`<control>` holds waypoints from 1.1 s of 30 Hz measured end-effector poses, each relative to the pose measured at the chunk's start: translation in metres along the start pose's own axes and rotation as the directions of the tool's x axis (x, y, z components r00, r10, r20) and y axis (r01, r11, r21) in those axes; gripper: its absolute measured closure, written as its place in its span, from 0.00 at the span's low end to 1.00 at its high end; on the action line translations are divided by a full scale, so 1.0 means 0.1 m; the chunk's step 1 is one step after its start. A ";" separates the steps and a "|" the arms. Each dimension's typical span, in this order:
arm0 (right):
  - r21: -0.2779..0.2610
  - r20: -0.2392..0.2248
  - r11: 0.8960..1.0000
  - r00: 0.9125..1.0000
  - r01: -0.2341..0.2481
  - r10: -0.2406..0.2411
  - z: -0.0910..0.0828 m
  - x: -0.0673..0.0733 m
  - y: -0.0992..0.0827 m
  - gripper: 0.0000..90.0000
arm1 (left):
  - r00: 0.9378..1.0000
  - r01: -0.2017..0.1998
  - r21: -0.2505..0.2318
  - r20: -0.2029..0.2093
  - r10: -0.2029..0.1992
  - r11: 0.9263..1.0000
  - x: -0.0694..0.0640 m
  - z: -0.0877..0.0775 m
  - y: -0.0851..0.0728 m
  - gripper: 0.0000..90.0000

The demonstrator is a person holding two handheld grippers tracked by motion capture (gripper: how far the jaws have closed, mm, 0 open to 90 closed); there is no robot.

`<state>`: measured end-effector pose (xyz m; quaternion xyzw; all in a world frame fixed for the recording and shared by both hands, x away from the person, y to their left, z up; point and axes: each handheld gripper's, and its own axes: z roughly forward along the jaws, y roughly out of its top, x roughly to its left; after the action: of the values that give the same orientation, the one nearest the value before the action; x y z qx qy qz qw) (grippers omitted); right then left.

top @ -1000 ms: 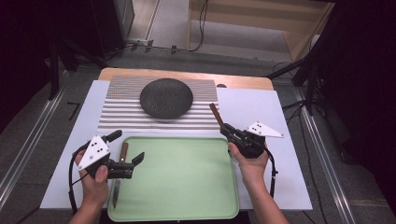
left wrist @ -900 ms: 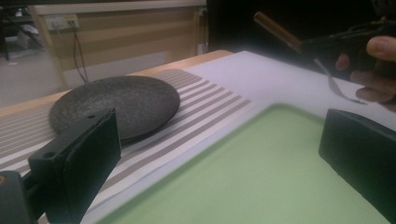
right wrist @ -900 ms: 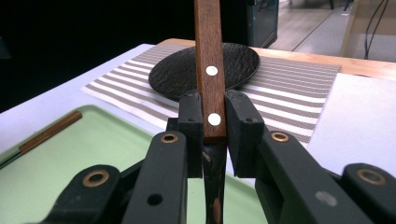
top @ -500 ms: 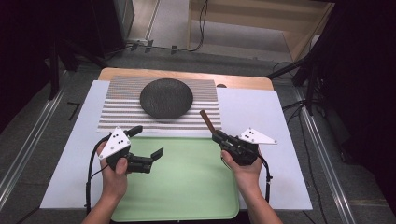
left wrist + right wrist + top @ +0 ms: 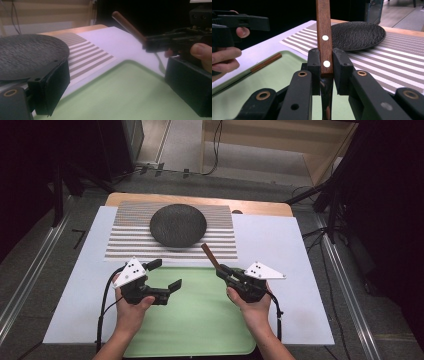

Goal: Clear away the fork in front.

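Note:
My right gripper (image 5: 221,269) is shut on a wooden-handled utensil (image 5: 209,254), its handle slanting up toward the black plate (image 5: 178,225). In the right gripper view the jaws (image 5: 326,61) clamp the riveted handle (image 5: 323,27) low down, with a dark metal part running back under them. My left gripper (image 5: 165,274) hovers over the green tray (image 5: 200,325), open; its jaws have just been closing a little with nothing between them. In the left gripper view (image 5: 117,80) the right gripper (image 5: 172,41) and the handle (image 5: 127,25) are just ahead.
The plate rests on a striped mat (image 5: 125,242) behind the tray, on a white table cover (image 5: 285,245). Another wooden-handled utensil (image 5: 265,62) lies along the tray's left edge. Dark floor, stands and cables surround the table.
Both hands came in toward the middle: the left gripper moved right from the tray's left edge to over the tray, and the right gripper carried its utensil leftward.

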<state>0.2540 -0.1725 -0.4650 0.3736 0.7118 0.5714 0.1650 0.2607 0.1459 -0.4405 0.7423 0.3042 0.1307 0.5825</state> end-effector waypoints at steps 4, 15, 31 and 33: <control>0.002 -0.014 1.000 1.000 0.010 -0.010 0.03 0.06 -0.01 0.85 | 1.000 0.018 -0.001 0.018 -0.018 1.000 -0.03 0.03 0.00 0.15; 0.008 -0.064 0.999 0.997 0.038 -0.038 0.14 0.26 -0.02 0.85 | 0.996 0.077 0.012 0.034 -0.077 0.997 -0.07 0.07 0.00 0.25; 0.019 -0.107 0.996 0.991 0.082 -0.079 0.23 0.48 -0.06 0.85 | 0.988 0.146 0.009 0.045 -0.147 0.989 -0.07 0.08 0.01 0.45; 0.019 -0.110 0.996 0.990 0.091 -0.088 0.24 0.51 -0.06 0.85 | 0.988 0.145 0.009 0.050 -0.145 0.989 -0.08 0.08 0.01 0.50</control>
<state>0.2337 -0.1195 -0.4683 0.3116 0.7424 0.5746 0.1470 0.2594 0.1343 -0.4402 0.7229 0.3429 0.0685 0.5959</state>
